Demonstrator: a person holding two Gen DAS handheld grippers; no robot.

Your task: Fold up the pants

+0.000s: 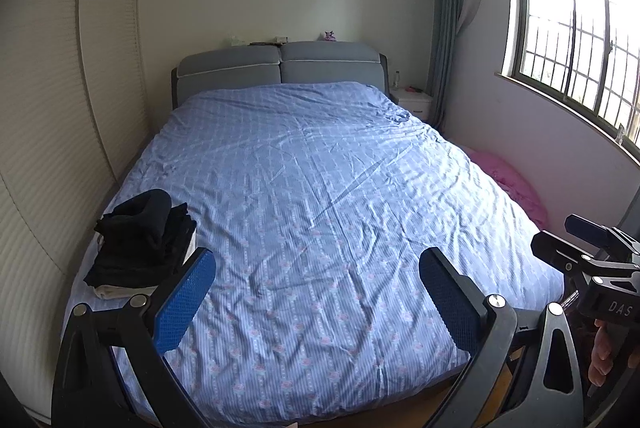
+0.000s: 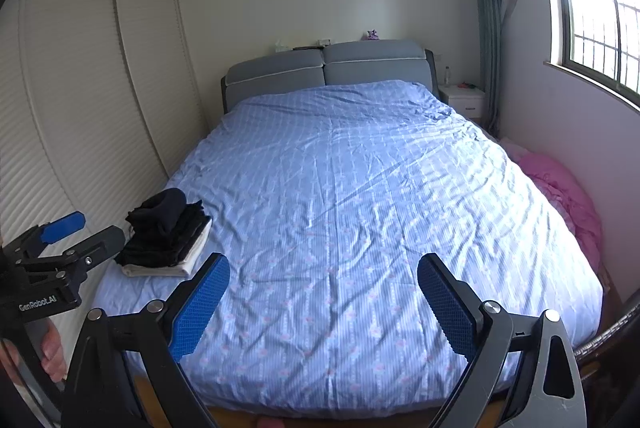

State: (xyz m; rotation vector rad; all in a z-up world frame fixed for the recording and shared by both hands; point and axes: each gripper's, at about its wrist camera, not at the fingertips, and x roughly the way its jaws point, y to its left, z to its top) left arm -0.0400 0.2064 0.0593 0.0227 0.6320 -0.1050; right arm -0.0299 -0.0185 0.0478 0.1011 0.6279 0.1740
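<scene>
A stack of folded dark pants lies on a white folded piece at the near left corner of the bed; it also shows in the right wrist view. My left gripper is open and empty, held above the foot of the bed. My right gripper is open and empty, also above the foot of the bed. Each gripper shows at the edge of the other's view: the right gripper, the left gripper.
The bed has a wrinkled blue patterned cover and a grey headboard. A wardrobe stands on the left. Pink bedding lies between bed and window wall. A white nightstand stands at the far right.
</scene>
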